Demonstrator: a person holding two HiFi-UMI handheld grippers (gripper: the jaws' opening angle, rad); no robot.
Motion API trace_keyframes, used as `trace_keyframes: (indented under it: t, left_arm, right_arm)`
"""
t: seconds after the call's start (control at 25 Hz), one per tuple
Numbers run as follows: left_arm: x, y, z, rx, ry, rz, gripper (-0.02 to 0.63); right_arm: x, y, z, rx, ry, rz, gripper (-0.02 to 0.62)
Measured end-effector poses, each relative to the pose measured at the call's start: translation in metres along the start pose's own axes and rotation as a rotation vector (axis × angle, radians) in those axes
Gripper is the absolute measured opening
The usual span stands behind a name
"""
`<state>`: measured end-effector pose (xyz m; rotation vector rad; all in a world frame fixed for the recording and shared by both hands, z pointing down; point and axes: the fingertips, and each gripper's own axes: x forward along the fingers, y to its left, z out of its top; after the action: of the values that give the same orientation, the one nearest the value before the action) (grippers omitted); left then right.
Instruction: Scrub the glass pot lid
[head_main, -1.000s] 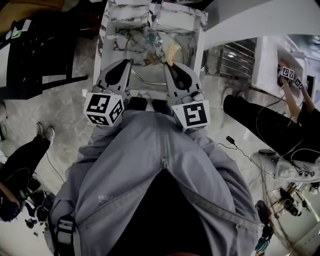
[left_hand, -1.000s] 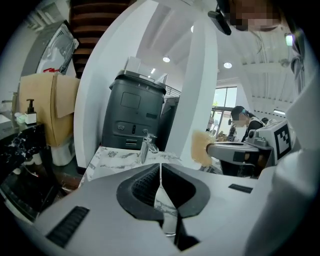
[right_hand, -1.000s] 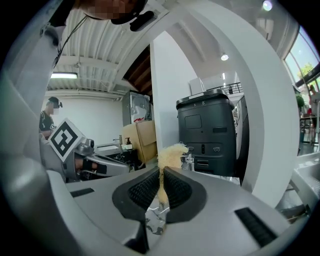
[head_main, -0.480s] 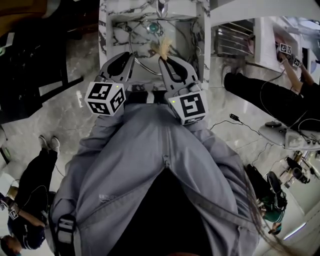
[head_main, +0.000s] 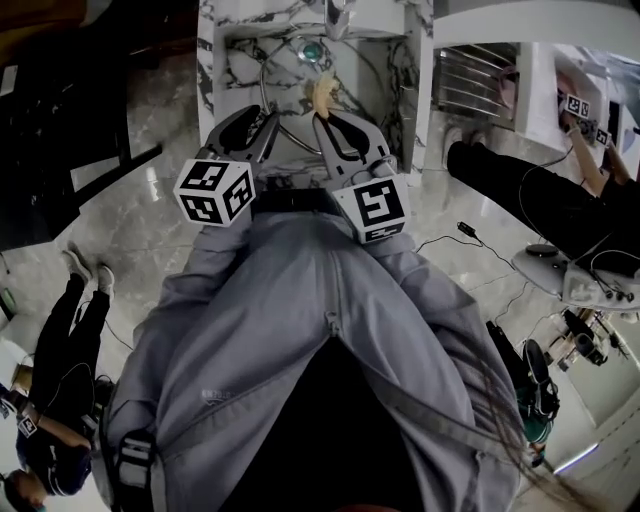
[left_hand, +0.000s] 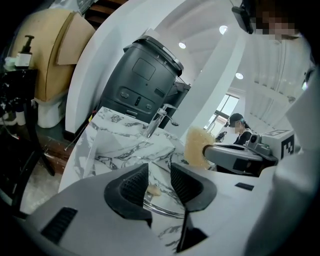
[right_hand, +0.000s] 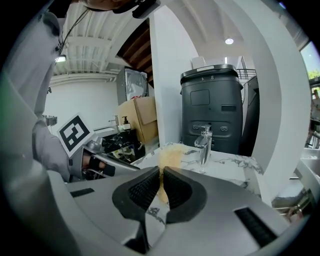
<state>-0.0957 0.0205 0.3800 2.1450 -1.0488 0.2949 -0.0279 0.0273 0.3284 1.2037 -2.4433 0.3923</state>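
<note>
1. My left fingers (left_hand: 132, 187) stand apart and have just been opening. Nothing is pressed between them. Through the gap I see the near rim of the glass pot lid (left_hand: 161, 204), lower down and beyond the tips.
2. My right fingers (right_hand: 142, 192) are closed tight on a pale yellow scrubber (right_hand: 170, 156), whose fuzzy end sticks out past the tips.
3. From the head view, both pairs of fingers point into the sink (head_main: 235, 70) side by side, with the scrubber held over the basin, to the right of my left fingers.
4. The lid lies inside the sink, its round rim curving across the marble bottom. I cannot tell whether the scrubber touches the glass.
5. The sink is sunk into a white counter (right_hand: 231, 163) veined with grey, and a chrome faucet (left_hand: 156, 120) rises at its far edge.
6. Behind the faucet stands a dark grey machine (left_hand: 145, 85) with small buttons on its front.
7. My grey sleeves and jacket fill the lower part of the head view.
</note>
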Motion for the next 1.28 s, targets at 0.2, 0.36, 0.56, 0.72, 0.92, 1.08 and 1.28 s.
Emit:
trace_keyframes:
  t: [0.2, 0.36, 0.56, 0.72, 0.92, 1.08, 1.28]
  left_arm:
    - [0.027, 0.015, -0.015, -0.029, 0.062, 0.038, 0.143]
    - [0.04, 0.029, -0.032, -0.09, 0.126, 0.077, 0.164]
    - [0.061, 0.044, -0.045, -0.174, 0.189, 0.092, 0.2]
    - [0.075, 0.054, -0.054, -0.247, 0.233, 0.102, 0.212]
    - [0.082, 0.07, -0.057, -0.266, 0.265, 0.146, 0.212]
    - [0.087, 0.078, -0.067, -0.317, 0.32, 0.172, 0.216]
    - [0.096, 0.078, -0.078, -0.312, 0.373, 0.189, 0.221]
  right_arm:
    - [0.024, -0.011, -0.015, -0.008, 0.017, 0.052, 0.041]
    - [0.044, -0.017, -0.029, -0.012, 0.031, 0.095, 0.041]
    - [0.066, -0.031, -0.047, -0.012, 0.05, 0.117, 0.041]
    - [0.085, -0.038, -0.066, -0.029, 0.093, 0.153, 0.041]
    - [0.109, -0.047, -0.086, -0.059, 0.158, 0.221, 0.041]
    - [0.125, -0.057, -0.092, -0.094, 0.185, 0.24, 0.041]
    - [0.14, -0.063, -0.096, -0.145, 0.203, 0.267, 0.041]
